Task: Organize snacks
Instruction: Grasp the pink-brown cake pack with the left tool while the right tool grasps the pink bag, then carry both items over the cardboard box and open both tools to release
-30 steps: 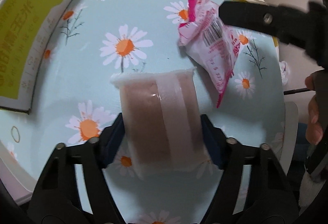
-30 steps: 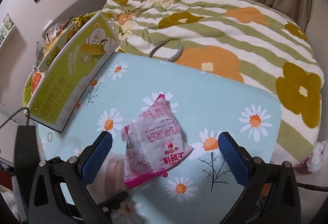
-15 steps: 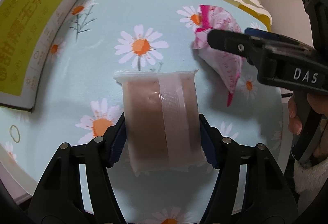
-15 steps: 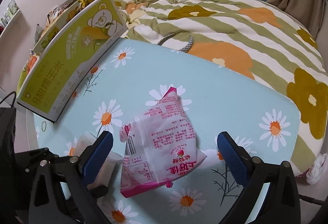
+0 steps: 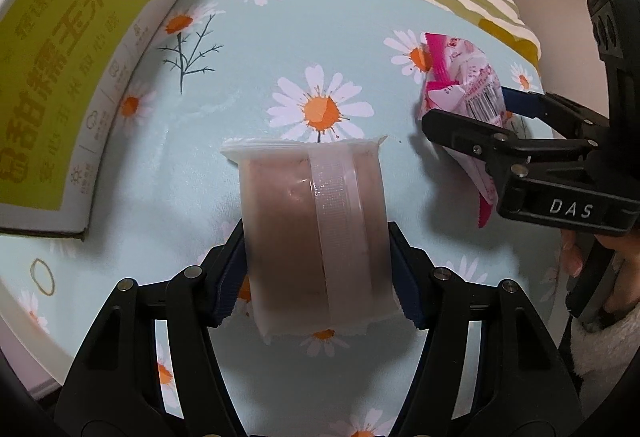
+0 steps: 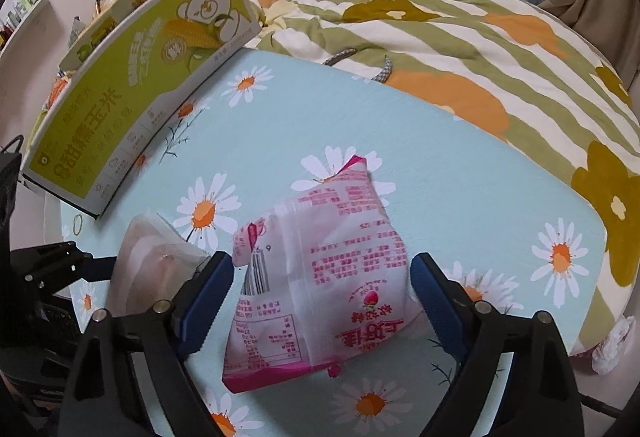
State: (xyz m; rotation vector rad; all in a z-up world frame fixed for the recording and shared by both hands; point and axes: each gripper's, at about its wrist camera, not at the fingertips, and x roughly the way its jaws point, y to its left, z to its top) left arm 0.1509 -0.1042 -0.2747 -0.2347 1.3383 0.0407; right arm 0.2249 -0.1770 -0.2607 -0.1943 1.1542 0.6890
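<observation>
My left gripper (image 5: 316,273) is shut on a clear-wrapped brown snack packet (image 5: 312,229), held just above the daisy-print tablecloth (image 5: 280,49). The same packet shows at the lower left of the right wrist view (image 6: 156,269). A pink and white snack bag (image 6: 320,289) lies on the cloth between the fingers of my right gripper (image 6: 320,297). The jaws stand around the bag with small gaps at both sides, open. In the left wrist view the bag (image 5: 464,85) sits at the right, partly behind my right gripper (image 5: 480,117).
A tall green and white corn snack box (image 6: 132,89) stands along the table's left side, also in the left wrist view (image 5: 60,57). A bed with a striped floral quilt (image 6: 480,37) lies beyond the far table edge. A crumpled tissue (image 6: 612,345) sits at the right.
My right gripper has moved down and forward over the pink bag, and its jaws have narrowed around it. My left gripper still holds the brown packet, shifted slightly.
</observation>
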